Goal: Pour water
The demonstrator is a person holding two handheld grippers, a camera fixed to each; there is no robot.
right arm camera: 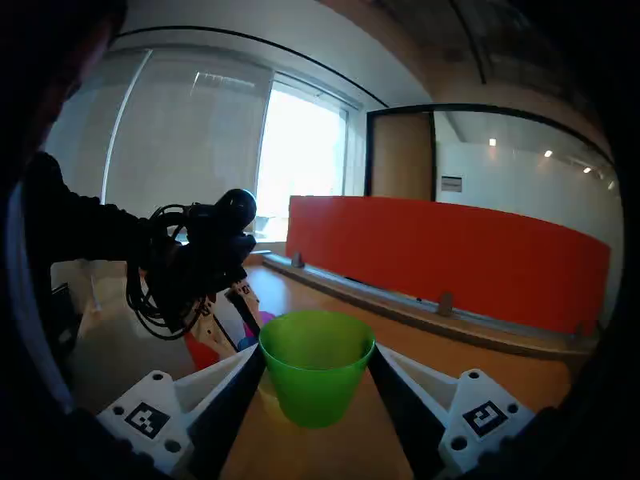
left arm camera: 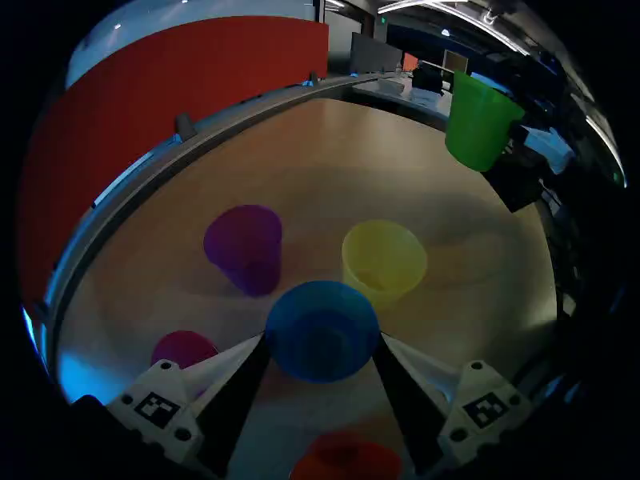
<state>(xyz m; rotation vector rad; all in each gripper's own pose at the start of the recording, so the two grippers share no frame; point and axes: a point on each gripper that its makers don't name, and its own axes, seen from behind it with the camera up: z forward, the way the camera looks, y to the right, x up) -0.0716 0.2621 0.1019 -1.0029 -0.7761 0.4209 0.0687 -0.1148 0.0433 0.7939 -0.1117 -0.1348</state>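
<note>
Left gripper (left arm camera: 322,340): white fingers pinch a blue cup (left arm camera: 322,328) from both sides at the centre of the left gripper view, its mouth facing the camera.
Right gripper (right arm camera: 317,356): both fingers press on a green cup (right arm camera: 317,376), upright at 6 o'clock in the right gripper view.
Green cup from across the table: in the left gripper view it sits at 2 o'clock, held up near the far edge of the wooden table (left arm camera: 320,160), with dark gear just beside it.
Standing cups: a purple cup (left arm camera: 244,248) at 10 o'clock of the blue cup and a yellow cup (left arm camera: 384,262) at 1 o'clock of it, set apart from each other.
Near cups: a magenta cup (left arm camera: 184,350) at 8 o'clock, partly behind the left finger, and a red cup (left arm camera: 346,458) at 6 o'clock, cut off by the picture's lower edge.
Water: whether any cup holds water cannot be told.
Left gripper from the right: at 9 o'clock in the right gripper view, a dark tool with looped cables, carried on a dark sleeve (right arm camera: 80,224).
Backdrop: a red partition (right arm camera: 448,256) runs along the table's far side, with a bright window (right arm camera: 300,152) at 12 o'clock.
</note>
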